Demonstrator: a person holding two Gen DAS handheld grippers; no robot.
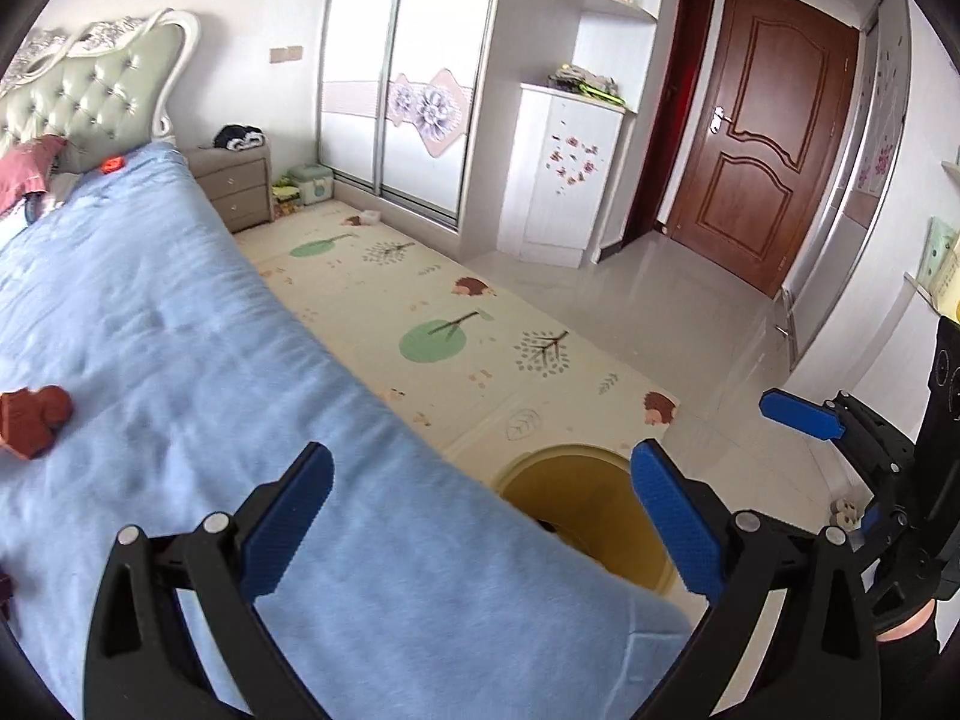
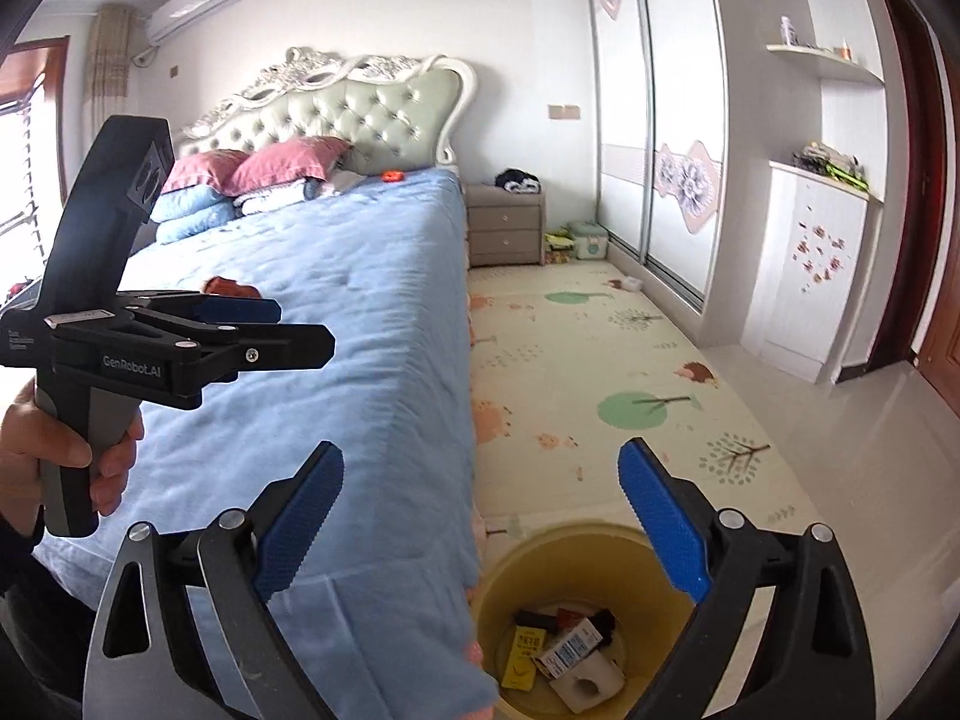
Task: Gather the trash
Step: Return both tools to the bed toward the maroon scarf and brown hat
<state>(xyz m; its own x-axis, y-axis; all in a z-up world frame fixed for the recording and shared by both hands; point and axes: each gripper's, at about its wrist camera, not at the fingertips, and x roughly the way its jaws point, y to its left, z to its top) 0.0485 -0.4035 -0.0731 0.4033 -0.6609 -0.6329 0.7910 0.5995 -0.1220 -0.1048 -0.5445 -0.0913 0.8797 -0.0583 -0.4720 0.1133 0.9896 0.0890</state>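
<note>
On my far left, a brown scrap (image 1: 33, 420) lies on the bed (image 1: 180, 312), well apart from my left gripper (image 1: 480, 522) and outside its jaws. Those jaws are spread wide with nothing between the pads, only blue cover and, toward the right pad, the rim of the yellow bin (image 1: 576, 498) on the floor beside the bed. In the right wrist view a hand (image 2: 66, 450) at the left edge grips that left tool's handle, its jaws seen side-on over the bed, the brown scrap just beyond their tips. A small orange thing (image 2: 394, 176) sits near the pillows (image 2: 258, 165), far up the bed. My right gripper (image 2: 480, 516) is released too, jaws gaping and bare. The bin sits below and between them, nearer the right pad, holding cartons (image 2: 570, 651) and wrappers. The mat (image 2: 600, 360) runs right to the wardrobe (image 2: 654, 138).
</note>
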